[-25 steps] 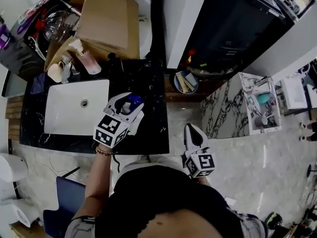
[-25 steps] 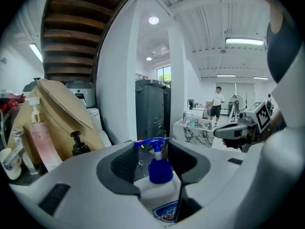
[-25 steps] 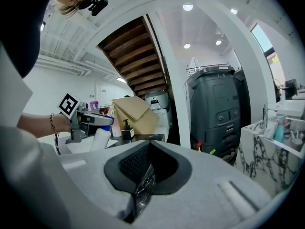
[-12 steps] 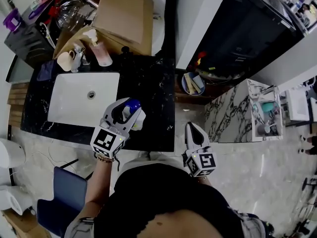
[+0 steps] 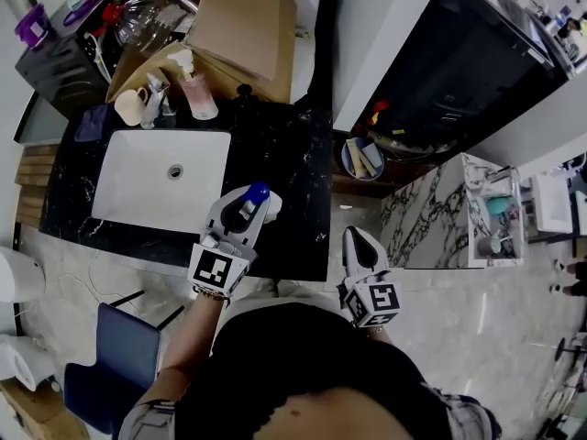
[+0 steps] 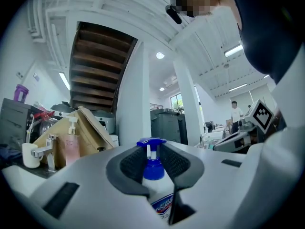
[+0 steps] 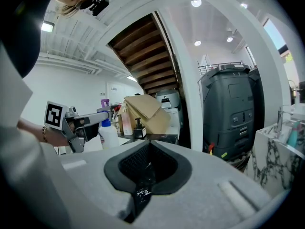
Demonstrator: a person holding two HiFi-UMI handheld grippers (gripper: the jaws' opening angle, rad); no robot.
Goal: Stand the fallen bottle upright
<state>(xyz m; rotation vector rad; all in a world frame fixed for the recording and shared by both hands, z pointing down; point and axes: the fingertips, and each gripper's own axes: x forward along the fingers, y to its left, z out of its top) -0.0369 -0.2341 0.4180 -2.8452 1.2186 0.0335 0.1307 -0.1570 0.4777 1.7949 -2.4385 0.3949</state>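
Note:
A white pump bottle with a blue cap sits between the jaws of my left gripper, over the front edge of the black counter. In the left gripper view the bottle rises between the pads, which are closing on its shoulder. From the right gripper view the bottle looks upright in the left gripper. My right gripper hangs off the counter's right front, shut and empty.
A white sink lies left of the bottle. Behind it stand a pink pump bottle, a cup and a cardboard box. A bowl of small items and a marble cabinet are to the right.
My left gripper has swung round with the bottle and shifted right along the counter's front edge, and its jaws have drawn in. The right gripper has hardly moved.

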